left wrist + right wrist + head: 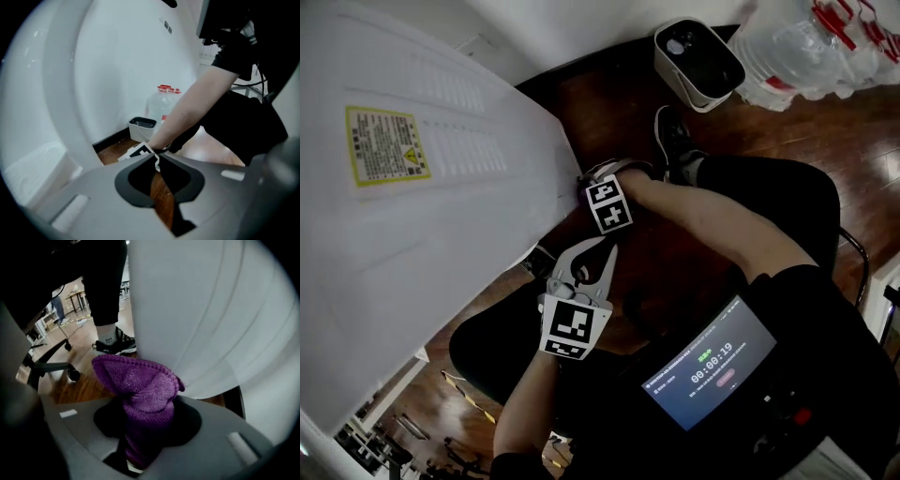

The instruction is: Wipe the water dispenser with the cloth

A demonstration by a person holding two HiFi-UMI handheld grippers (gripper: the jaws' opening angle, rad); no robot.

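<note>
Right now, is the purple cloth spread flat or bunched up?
Bunched up: the right gripper view shows the cloth crumpled into a wad, clamped between the jaws.

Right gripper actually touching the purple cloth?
Touching. The right gripper view shows the right gripper clamped on the purple cloth, which bunches between its jaws.

grey left tool (605, 253) bears checkered marker cube (572, 330); black sleeve (802, 281).

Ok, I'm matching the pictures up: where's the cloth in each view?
Head view: not visible.
Left gripper view: not in it.
Right gripper view: cloth lower centre, clamped between the jaws.
Shared landmark: the white dispenser, left in the first two, upper right in the third.
</note>
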